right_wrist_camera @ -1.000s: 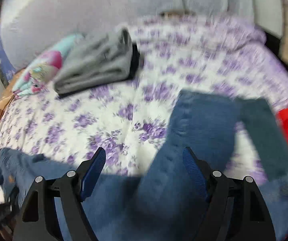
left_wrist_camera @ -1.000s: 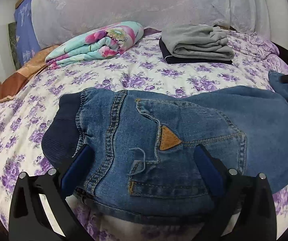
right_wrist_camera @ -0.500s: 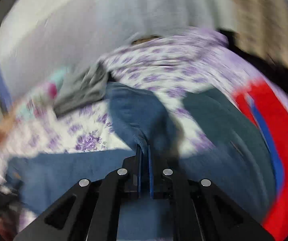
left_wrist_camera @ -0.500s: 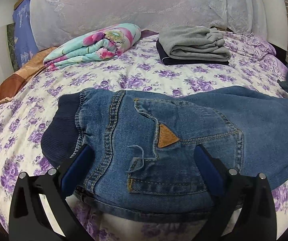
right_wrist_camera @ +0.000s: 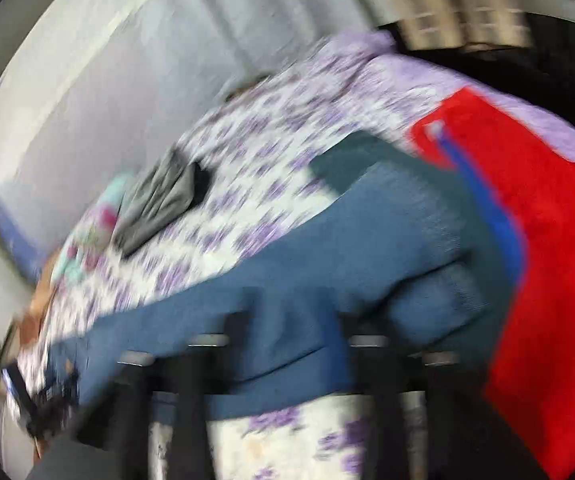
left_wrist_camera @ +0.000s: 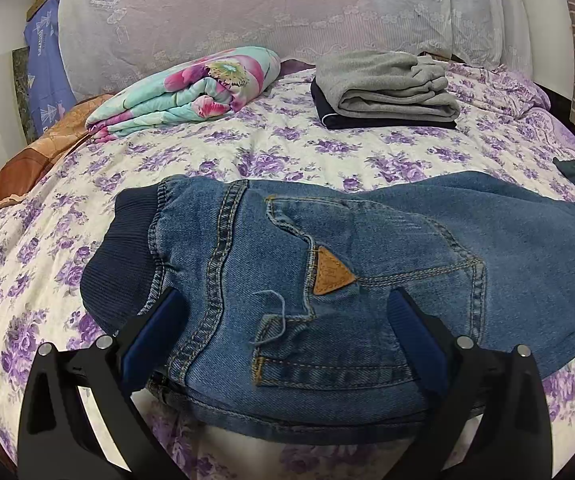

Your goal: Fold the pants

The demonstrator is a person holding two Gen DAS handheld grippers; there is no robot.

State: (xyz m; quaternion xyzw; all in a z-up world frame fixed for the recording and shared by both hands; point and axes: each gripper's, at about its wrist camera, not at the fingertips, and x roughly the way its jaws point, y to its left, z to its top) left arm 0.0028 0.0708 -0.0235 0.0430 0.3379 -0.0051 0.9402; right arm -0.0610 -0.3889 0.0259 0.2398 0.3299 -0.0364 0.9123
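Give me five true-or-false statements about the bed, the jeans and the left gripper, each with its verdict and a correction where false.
1. The jeans lie on a purple-flowered bedspread. True.
2. The left gripper is clamped shut. False: its jaws stand wide apart over the jeans.
3. A tan triangular patch sits on the jeans' pocket. True.
4. The grey folded garment lies on top of the jeans. False: it sits apart, near the pillow.
5. The floral quilt is spread flat. False: it is folded.
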